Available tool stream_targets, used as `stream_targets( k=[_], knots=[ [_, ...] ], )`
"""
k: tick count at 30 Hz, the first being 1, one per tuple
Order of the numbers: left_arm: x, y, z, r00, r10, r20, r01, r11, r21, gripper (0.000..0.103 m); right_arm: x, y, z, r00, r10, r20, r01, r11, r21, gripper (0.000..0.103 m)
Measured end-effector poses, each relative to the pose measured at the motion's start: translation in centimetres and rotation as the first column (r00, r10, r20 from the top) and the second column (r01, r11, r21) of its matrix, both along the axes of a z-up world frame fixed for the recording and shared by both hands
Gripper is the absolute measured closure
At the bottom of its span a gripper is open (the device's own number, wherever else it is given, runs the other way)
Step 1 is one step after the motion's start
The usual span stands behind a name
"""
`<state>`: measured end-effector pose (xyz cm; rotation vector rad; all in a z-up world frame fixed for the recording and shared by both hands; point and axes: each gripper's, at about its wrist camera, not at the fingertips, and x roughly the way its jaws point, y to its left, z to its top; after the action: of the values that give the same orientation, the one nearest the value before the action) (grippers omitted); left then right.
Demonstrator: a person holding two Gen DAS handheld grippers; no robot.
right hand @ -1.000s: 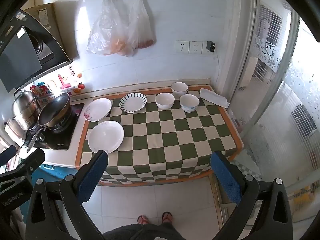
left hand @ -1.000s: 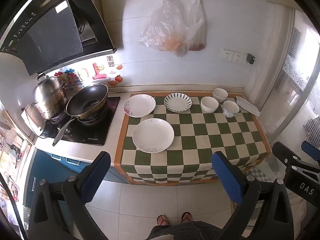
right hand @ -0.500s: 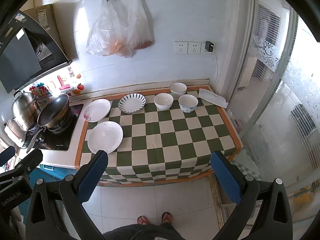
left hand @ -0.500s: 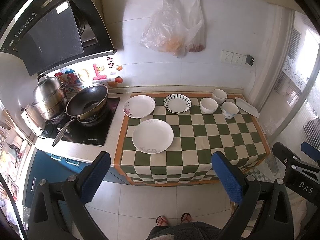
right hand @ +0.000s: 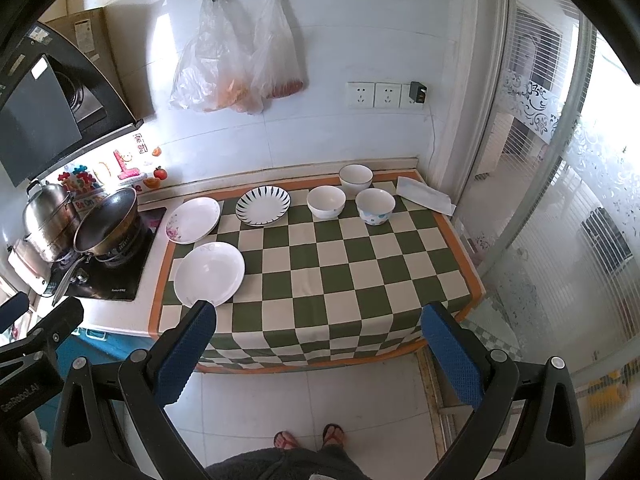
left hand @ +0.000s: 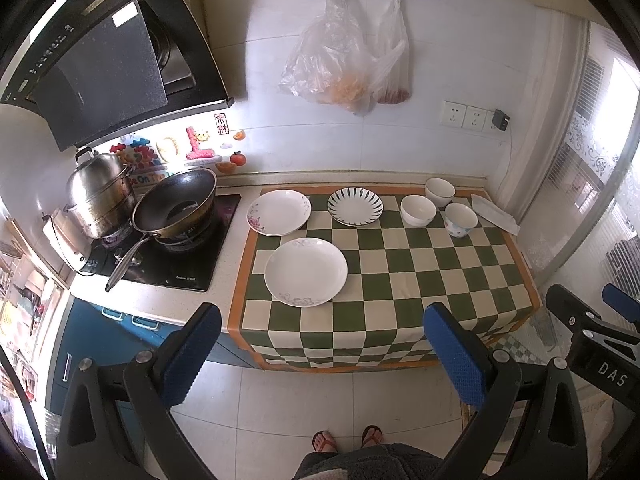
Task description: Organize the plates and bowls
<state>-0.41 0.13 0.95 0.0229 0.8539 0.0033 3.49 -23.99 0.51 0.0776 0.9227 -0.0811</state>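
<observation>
White plates (left hand: 305,272) sit at ten o'clock on the checkered cloth (left hand: 400,280), bowls (left hand: 418,210) at one. Both grippers, left (left hand: 322,356) and right (right hand: 316,354), hang spread and empty; approach the nearest plate's rim low.

— What sort of place?
— Home kitchen. Wok (left hand: 176,204) and steamer pot (left hand: 98,196) on a hob (left hand: 168,252), hood (left hand: 100,56) above.
— Anything else?
— Tiled wall, food bags (left hand: 344,64) hung from a rail, checked cloth (left hand: 384,264) over the counter.

Green-cream checked cloth (left hand: 400,272), perhaps orange-edged
</observation>
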Motion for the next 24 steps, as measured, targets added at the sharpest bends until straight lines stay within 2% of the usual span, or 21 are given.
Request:
stream_targets(
  k=[24],
  knots=[
    [0.37, 0.31, -0.48, 1.0, 0.002, 0.006, -0.002, 1.0, -0.004, 0.0, 0.58, 0.35, -0.19, 1.0, -0.006, 0.003, 0.006, 1.0, -0.003, 0.0]
  ],
)
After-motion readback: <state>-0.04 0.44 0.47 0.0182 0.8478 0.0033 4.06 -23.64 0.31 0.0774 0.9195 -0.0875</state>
